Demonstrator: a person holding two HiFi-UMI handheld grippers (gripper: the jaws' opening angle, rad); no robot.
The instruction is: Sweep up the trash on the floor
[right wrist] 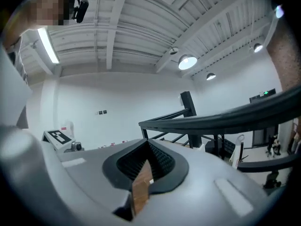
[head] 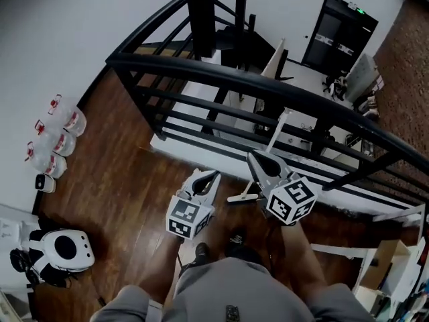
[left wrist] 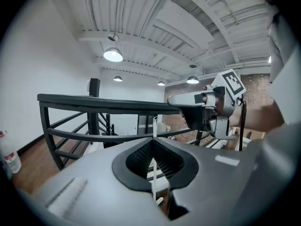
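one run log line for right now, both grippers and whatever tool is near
left gripper: jaws shut, empty | right gripper: jaws shut, empty | white long-handled tool: by railing, untouched

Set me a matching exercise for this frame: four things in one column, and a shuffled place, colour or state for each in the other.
1 railing
2 water bottles
3 long-handled tool
4 left gripper

a shut
b white, at the railing's foot
c black
d near the head view's left edge

Pairs: 1-c, 2-d, 3-b, 4-a
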